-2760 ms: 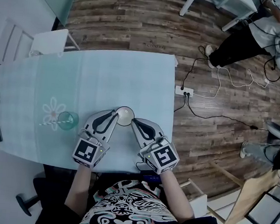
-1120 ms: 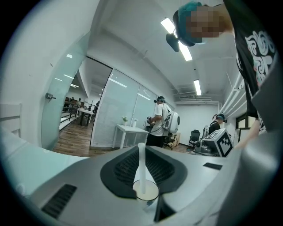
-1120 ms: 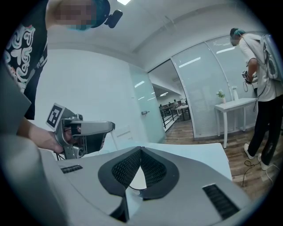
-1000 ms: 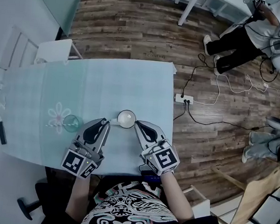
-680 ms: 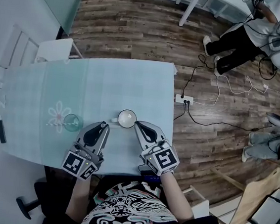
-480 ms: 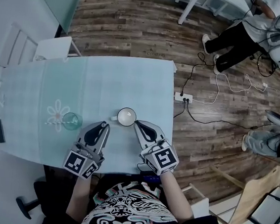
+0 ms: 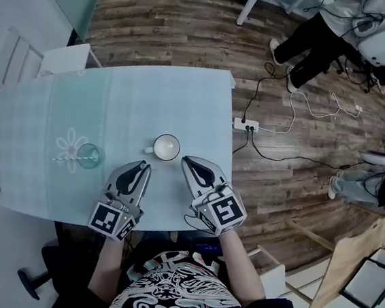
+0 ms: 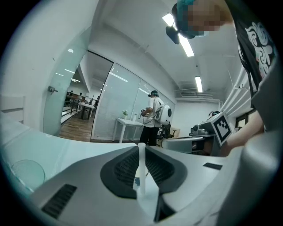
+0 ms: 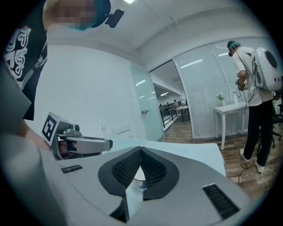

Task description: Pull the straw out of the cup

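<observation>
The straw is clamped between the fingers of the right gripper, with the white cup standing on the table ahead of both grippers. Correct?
No: the straw is clamped between the fingers of the left gripper, as the left gripper view shows; the right gripper is shut on nothing. The white cup does stand on the table ahead of both grippers.

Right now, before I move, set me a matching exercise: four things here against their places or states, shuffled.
1 white cup
2 green glass
3 straw
4 right gripper

a jaws together, empty
b beside the flower print
c clamped in the left gripper
d on the table ahead of both grippers

Pairs: 1-d, 2-b, 3-c, 4-a
</observation>
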The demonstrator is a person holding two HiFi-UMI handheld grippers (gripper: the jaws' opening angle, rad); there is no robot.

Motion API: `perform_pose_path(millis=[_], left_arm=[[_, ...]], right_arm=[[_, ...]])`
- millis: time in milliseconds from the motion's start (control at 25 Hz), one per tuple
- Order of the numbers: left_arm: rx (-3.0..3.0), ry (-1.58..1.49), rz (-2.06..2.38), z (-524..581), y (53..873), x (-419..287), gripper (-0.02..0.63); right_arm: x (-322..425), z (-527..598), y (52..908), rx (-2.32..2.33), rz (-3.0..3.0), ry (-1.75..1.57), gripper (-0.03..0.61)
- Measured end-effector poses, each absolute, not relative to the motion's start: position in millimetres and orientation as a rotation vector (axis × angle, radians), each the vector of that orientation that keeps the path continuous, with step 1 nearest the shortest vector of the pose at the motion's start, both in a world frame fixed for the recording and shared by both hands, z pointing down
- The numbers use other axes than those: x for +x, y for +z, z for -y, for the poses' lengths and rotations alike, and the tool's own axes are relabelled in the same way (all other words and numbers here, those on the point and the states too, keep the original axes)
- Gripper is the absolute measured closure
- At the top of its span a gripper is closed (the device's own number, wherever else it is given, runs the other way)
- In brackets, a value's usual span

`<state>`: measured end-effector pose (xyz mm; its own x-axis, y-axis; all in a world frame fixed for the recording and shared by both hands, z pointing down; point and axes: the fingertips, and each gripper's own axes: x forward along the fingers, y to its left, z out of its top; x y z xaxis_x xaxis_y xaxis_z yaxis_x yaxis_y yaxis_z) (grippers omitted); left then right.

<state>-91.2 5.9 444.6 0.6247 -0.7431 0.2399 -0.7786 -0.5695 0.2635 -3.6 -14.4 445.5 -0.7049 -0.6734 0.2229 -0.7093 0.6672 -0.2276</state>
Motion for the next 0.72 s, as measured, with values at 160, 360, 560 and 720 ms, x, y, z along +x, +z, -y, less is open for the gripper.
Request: perform_pose_path(millis=[160,360,560,720], left_arm=[[2.511,0.189,1.272,-13,444,-82,0.551],[2.441,0.144,1.3,-24,453,-77,0.549],[2.251,-0.037,1.364,-25,470,-95,0.549],[2.12,-0.178,1.347,-24,483,-107,0.551]], right_arm=[[0,3,447,1.118,2.777,0.474,0.581],[7,-17,459,1.104,2.767,0.534,0.581],[7,-25,465,1.092,2.759,0.551,0.581],[12,-28,471,1.098,2.749,0.582,0.581]])
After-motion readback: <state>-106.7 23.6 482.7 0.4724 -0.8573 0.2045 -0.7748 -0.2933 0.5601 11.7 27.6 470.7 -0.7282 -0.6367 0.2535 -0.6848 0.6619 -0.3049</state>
